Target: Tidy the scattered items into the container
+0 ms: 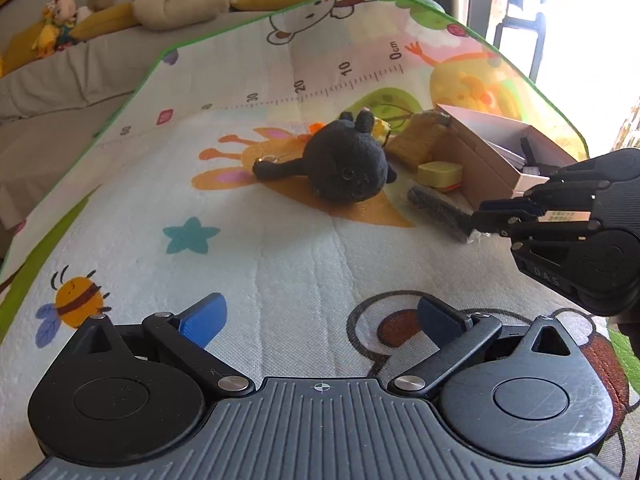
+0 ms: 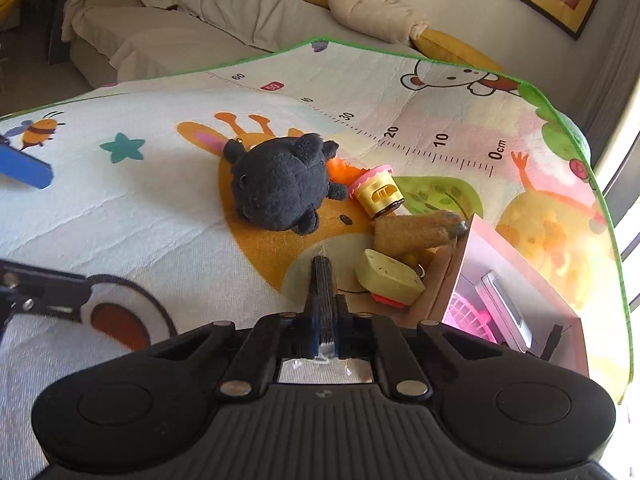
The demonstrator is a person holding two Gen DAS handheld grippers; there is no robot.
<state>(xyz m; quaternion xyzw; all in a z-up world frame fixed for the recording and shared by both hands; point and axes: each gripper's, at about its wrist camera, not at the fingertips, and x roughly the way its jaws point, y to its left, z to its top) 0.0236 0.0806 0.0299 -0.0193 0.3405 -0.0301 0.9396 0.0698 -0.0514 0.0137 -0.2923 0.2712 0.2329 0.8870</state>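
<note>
One black plush [image 1: 346,168], one box [image 1: 496,152].

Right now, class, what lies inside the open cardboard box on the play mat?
Inside the open cardboard box lie a pink plastic basket and a flat pale slab. The box walls hide the rest of its floor.

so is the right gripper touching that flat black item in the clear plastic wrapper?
Touching. The right wrist view shows the right gripper shut on the black wrapped item, pads pressing both sides; the left wrist view agrees.
</note>
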